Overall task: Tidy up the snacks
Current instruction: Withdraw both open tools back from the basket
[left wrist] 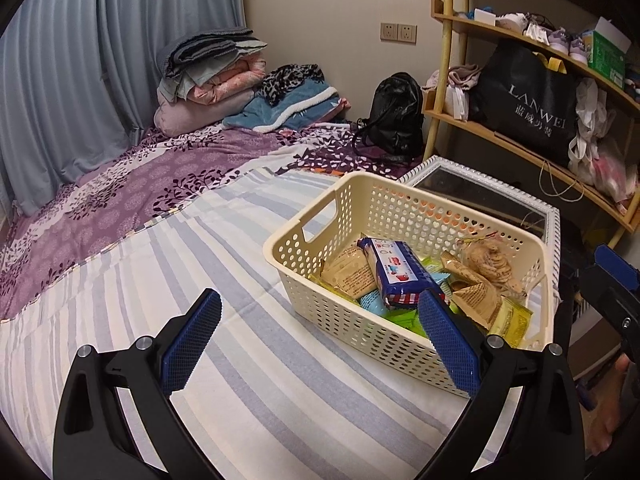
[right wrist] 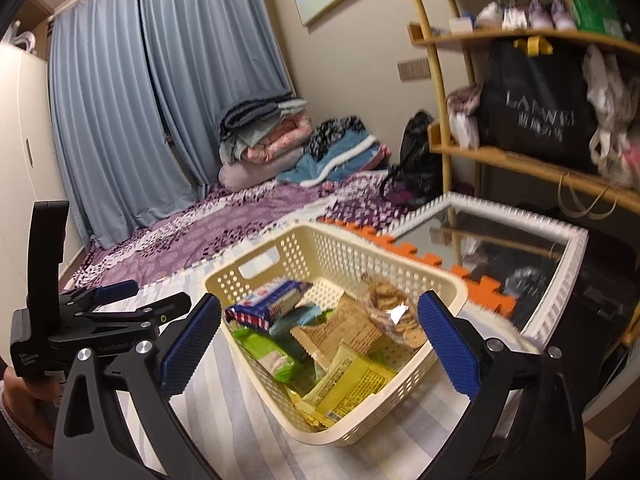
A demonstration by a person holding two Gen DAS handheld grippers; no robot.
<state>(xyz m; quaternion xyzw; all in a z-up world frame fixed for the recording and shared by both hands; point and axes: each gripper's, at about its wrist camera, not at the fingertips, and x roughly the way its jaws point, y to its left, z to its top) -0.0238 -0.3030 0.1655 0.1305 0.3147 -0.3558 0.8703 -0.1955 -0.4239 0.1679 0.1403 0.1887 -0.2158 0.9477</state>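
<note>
The cream perforated basket point(left wrist: 320, 276) sits on the striped bedsheet point(left wrist: 200, 280) and already holds the snacks — a blue biscuit pack point(left wrist: 394, 270), a clear bag of cookies point(left wrist: 490, 260), yellow packets point(right wrist: 348, 388) and green ones. No loose snack shows on the sheet, so the sorting looks essentially finished (judging from these views alone). The left gripper point(left wrist: 320, 336) and the right gripper point(right wrist: 320, 336) both stand wide and empty — neither touches the basket.

I see a bed point(left wrist: 248, 360) under a blue-and-white striped sheet, bearing a cream perforated plastic basket point(left wrist: 360, 332) of snacks; farther back on its purple floral cover point(left wrist: 160, 184) lie folded blankets point(left wrist: 212, 76) and a black backpack point(left wrist: 396, 116).
</note>
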